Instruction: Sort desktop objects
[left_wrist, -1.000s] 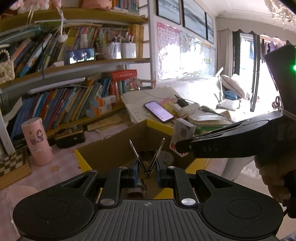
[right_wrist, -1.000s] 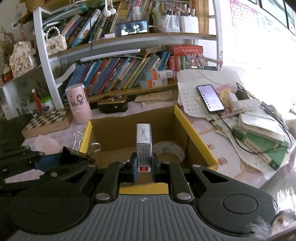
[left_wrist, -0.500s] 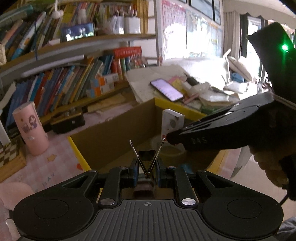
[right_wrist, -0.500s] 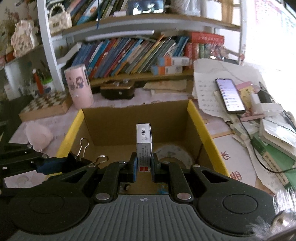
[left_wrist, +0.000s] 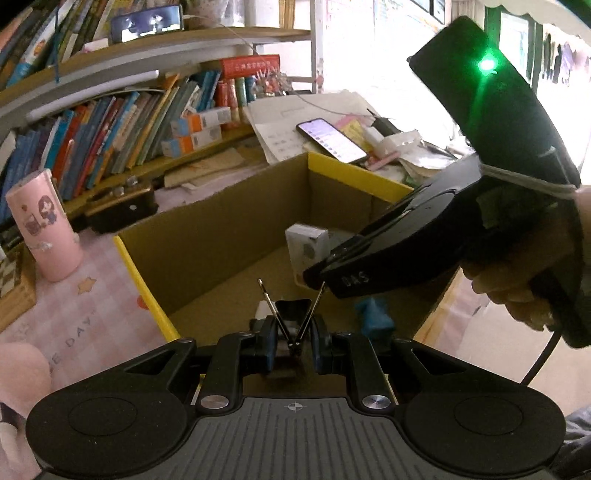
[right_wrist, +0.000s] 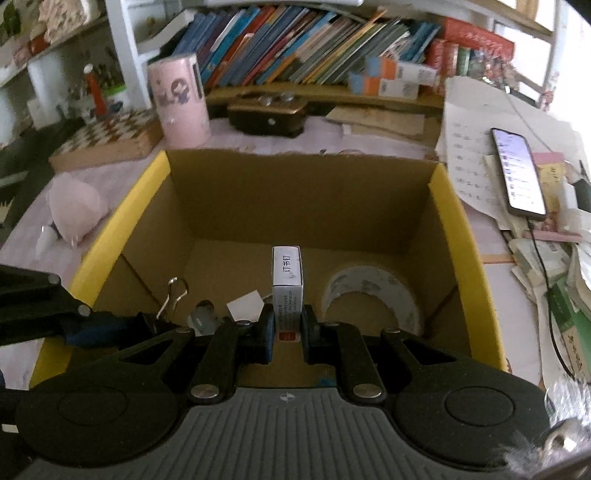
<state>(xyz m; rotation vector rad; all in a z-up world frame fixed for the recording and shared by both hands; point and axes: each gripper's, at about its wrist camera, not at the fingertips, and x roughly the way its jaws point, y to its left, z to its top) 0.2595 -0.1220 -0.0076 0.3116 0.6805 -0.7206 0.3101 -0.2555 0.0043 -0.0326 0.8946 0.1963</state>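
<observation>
upright staple box (right_wrist: 287, 275), binder clip (left_wrist: 291, 314)

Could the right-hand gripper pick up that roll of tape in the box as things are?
Probably not yet. The right gripper is shut on a small white box, so its jaws are taken. The tape roll itself lies uncovered on the cardboard box floor, just right of it.

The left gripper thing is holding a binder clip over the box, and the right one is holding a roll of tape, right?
Not quite. The right hand-held gripper holds a small staple box, as the right wrist view shows; the tape roll lies inside the cardboard box. The left hand-held gripper does hold the binder clip.
</observation>
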